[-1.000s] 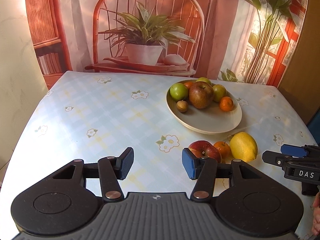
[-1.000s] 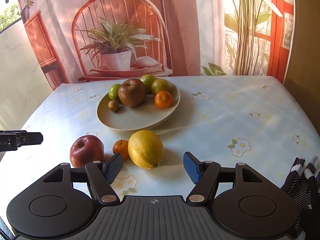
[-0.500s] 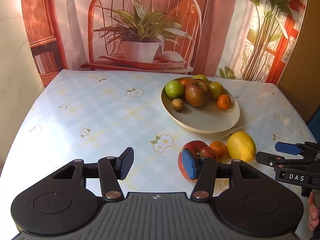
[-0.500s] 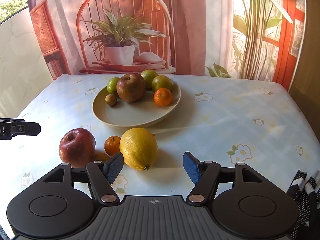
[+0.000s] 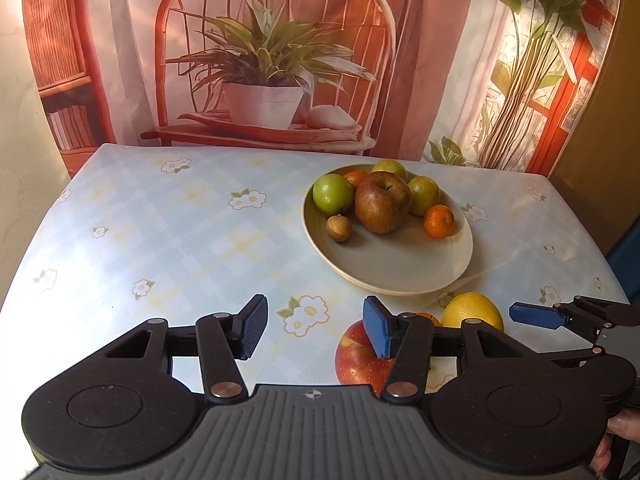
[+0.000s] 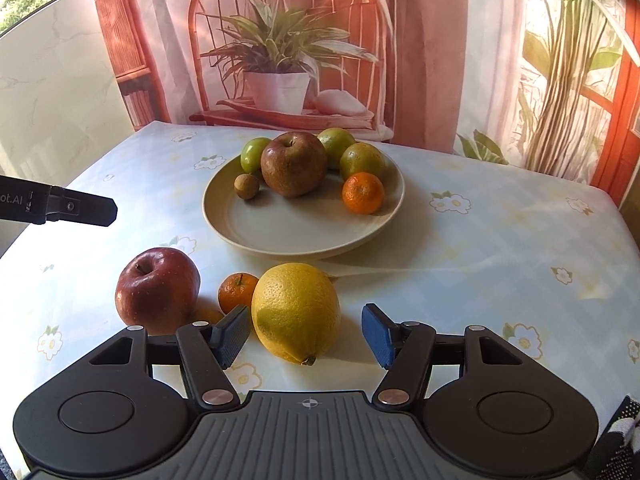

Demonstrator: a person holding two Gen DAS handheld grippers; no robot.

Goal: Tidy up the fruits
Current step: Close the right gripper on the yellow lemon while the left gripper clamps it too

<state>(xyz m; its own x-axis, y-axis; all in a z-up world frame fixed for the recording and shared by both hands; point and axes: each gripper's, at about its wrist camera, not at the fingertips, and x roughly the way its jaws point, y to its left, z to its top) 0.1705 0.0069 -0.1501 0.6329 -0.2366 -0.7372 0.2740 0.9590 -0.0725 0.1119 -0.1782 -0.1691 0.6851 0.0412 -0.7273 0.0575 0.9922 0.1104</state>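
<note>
Three fruits lie loose on the tablecloth (image 6: 480, 248) in front of the plate (image 6: 248, 224): a red apple (image 6: 158, 290), a small mandarin (image 6: 237, 293) and a lemon (image 6: 295, 312). Since a second ago you have brought both grippers forward and lower, so these fruits sit larger and closer in each view.

Your right gripper (image 6: 305, 336) now has the lemon between its spread fingers; its jaws are wide apart and hold nothing, the left pad just beside the lemon's skin, the right pad well clear of it.

Your left gripper (image 5: 316, 332) has slid so that the red apple (image 5: 358, 356), earlier beyond the right fingertip, is now partly hidden behind that blue pad (image 5: 376, 332). Its jaws are equally wide and empty, with bare cloth between them.

On the plate nothing has shifted: a russet apple (image 6: 294, 164), three green fruits (image 6: 362, 162), a mandarin (image 6: 363, 193) and a small brown fruit (image 6: 247, 186) sit clustered at the far side.
</note>
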